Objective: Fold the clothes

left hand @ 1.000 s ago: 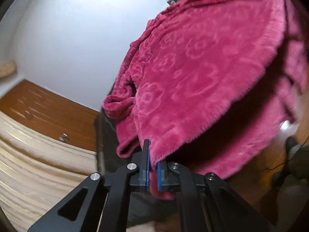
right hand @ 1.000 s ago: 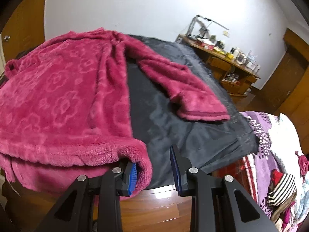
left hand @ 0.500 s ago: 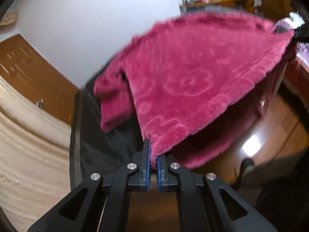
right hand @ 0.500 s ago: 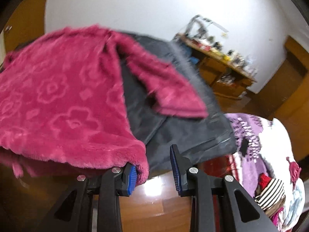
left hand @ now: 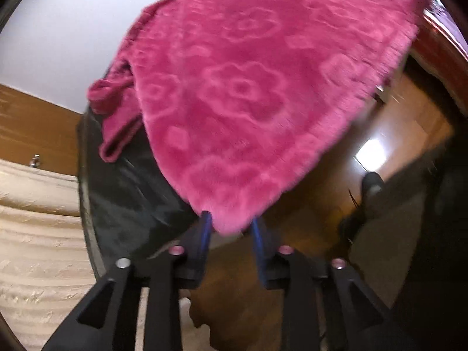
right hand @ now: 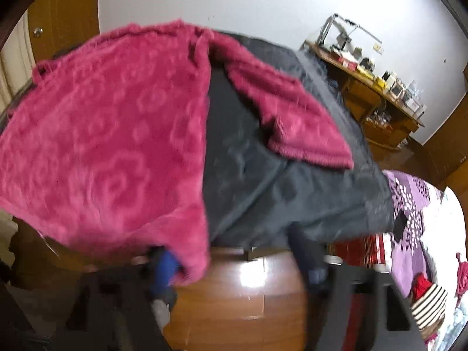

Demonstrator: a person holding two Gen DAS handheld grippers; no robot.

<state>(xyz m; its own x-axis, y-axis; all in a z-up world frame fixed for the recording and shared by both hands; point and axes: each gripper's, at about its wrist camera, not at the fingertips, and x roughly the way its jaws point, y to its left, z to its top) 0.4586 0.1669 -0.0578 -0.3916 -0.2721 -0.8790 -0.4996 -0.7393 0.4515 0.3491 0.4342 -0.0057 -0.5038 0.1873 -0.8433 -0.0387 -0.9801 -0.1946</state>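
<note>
Now both jaws are opening, so let the pink fleece garment [left hand: 248, 93] slip free of the left hand-held gripper [left hand: 231, 228] and right hand-held gripper [right hand: 237, 260], flat on the table [right hand: 248, 172]

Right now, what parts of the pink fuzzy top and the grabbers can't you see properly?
- Pink top, right wrist view: motion blur smears it; its lower-left part runs off the picture's edge.
- Right gripper, opening: blurred, and the hem drapes over its left finger.
- Left gripper, opening: the hem corner hangs between its fingers; blur hides any touching.
- Underside of the top: hidden in both views.
</note>
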